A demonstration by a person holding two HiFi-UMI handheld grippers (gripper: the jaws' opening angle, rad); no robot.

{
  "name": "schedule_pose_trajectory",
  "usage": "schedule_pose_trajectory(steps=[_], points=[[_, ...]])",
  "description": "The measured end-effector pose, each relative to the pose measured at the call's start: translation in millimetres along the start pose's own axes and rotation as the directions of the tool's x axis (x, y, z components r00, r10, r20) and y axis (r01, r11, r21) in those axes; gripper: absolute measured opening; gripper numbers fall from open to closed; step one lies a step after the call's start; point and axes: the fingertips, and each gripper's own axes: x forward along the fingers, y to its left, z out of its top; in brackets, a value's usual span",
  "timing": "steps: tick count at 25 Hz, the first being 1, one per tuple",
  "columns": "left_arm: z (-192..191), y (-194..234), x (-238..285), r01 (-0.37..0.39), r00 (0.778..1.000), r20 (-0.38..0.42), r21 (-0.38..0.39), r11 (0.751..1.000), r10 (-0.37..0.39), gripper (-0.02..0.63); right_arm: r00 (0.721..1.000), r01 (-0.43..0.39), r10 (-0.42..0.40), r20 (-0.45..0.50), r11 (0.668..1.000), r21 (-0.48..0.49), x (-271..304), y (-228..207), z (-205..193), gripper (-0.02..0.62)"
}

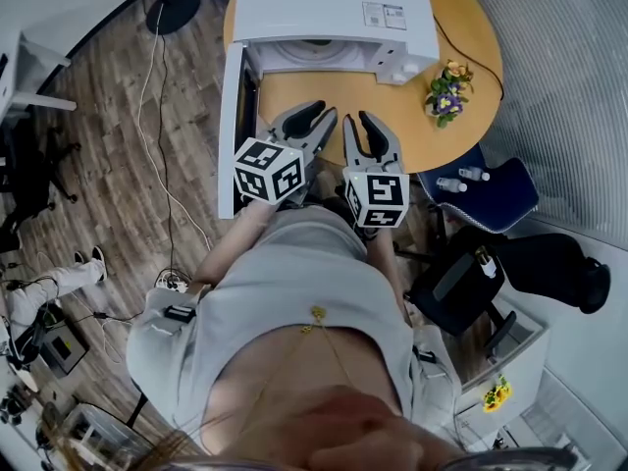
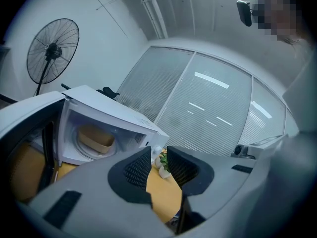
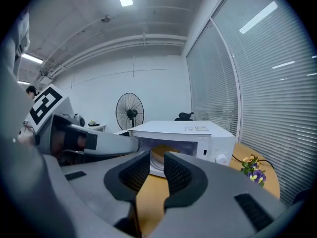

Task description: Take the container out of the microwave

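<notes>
The white box-shaped microwave [image 1: 334,8] sits at the top centre of the head view on the round orange wooden worktop [image 1: 461,27]. Its door [image 1: 231,135] is swung open down the left side. The shallow tan oblong container [image 2: 96,139] is still inside the cavity on the round turntable, at the centre left of the left gripper view.

Both tools hang just below the open cavity in the head view, short of its mouth. The left hand-held gripper [image 1: 306,126] has its jaws a narrow gap apart with nothing between them. The right hand-held gripper [image 1: 365,137] is parted about as far and is also empty.

The container lies ahead of both, deeper into the frame. In the left gripper view it sits well left of the jaw gap, so that tool points past it towards the small pot of purple and yellow flowers [image 1: 446,91]. In the right gripper view a tan edge shows directly behind the gap, so this one looks better lined up. The container's long side seems to run across the opening, though I cannot tell for certain.
</notes>
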Motion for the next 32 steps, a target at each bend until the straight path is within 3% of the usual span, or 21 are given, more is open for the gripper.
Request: schedule_pose_trajectory(steps=[14,32], points=[[5.9,18.1,-15.3,-0.033,0.999,0.02,-0.013,0.999,0.033,0.103,1.0,-0.017,0.017,-0.006,1.0,-0.027,11.6,8.8,6.1,0.095],[28.9,48.6,-10.0,-0.128,0.986,0.102,-0.034,0.991,0.13,0.103,0.99,-0.142,0.14,-0.034,0.986,-0.084,54.8,17.7,18.1,0.097]])
